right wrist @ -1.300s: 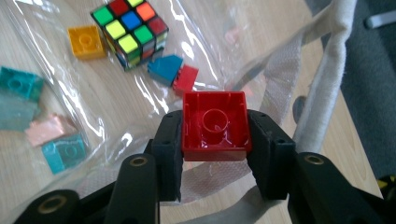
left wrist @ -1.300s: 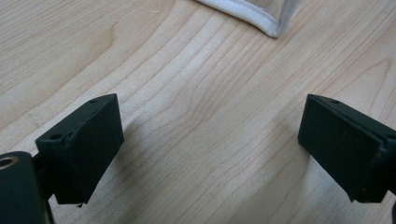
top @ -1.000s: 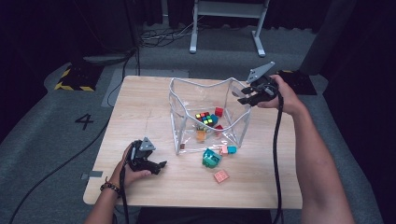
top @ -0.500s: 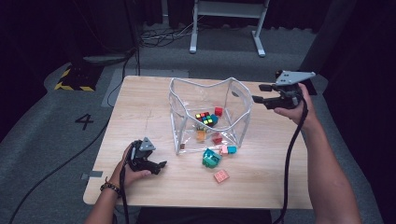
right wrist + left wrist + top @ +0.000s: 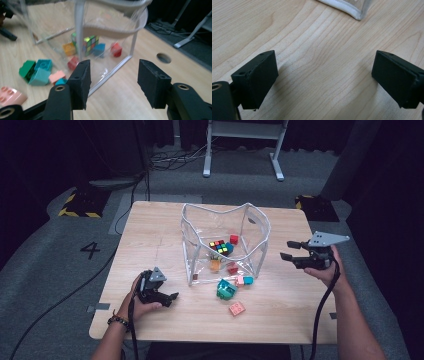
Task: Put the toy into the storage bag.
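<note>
Right claw (image 5: 291, 250) swung off bag (image 5: 260, 227) rim, opening, empty | left claw (image 5: 170, 296) apart, table (image 5: 150, 230) bare around.

left gripper (image 5: 172, 296) jaws apart, right gripper (image 5: 291, 249) jaws apart, empty

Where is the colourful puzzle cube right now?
In the high view the puzzle cube sits inside the clear bag at the table's middle, beside a blue block and near a red block.

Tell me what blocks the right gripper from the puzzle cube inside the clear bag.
The clear bag's transparent side wall stands between the right gripper and the puzzle cube. The gripper is outside, jaws open and empty, just opened.
</note>
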`<state>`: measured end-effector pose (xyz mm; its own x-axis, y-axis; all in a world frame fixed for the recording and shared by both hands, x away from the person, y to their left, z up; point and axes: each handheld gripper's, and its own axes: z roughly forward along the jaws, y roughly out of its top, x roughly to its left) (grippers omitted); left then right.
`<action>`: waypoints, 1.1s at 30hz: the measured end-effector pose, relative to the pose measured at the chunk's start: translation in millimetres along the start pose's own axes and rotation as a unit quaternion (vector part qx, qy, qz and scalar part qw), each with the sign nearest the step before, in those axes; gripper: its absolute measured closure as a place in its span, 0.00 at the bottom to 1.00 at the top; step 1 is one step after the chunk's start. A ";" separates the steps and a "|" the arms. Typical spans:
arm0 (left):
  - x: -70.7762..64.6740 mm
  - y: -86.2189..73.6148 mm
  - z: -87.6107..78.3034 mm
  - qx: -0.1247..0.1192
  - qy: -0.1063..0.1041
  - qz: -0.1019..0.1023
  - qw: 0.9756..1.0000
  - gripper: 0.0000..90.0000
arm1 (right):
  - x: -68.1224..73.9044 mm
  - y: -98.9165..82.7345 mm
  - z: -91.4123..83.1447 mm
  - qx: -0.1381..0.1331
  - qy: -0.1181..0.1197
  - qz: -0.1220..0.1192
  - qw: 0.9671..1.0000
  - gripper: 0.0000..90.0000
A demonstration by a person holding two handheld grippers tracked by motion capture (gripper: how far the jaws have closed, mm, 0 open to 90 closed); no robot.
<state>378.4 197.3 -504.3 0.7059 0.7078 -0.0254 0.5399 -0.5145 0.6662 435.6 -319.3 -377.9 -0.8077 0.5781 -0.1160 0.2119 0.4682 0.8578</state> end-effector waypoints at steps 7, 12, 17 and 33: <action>0.2 0.0 -0.1 0.001 0.000 0.002 1.000 0.08 | 21.9 -31.4 13.7 0.021 0.029 0.000 0.999 0.50; 0.1 0.0 -0.1 0.001 0.000 0.001 1.000 0.08 | 38.9 -43.3 29.2 0.029 0.060 -0.003 0.998 0.51; 0.2 0.0 -0.1 0.001 0.000 0.002 1.000 0.08 | 59.9 -50.0 49.1 0.051 0.092 -0.024 0.994 0.52; 0.2 0.0 -0.1 0.001 0.000 0.002 1.000 0.08 | 127.9 -52.3 87.3 0.084 0.211 -0.094 0.969 0.44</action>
<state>378.5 197.5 -504.2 0.7076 0.7062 -0.0229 0.5383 -0.5178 0.6650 369.3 -211.5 -481.3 -0.9864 0.1637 -0.0164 0.0974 0.6615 0.7436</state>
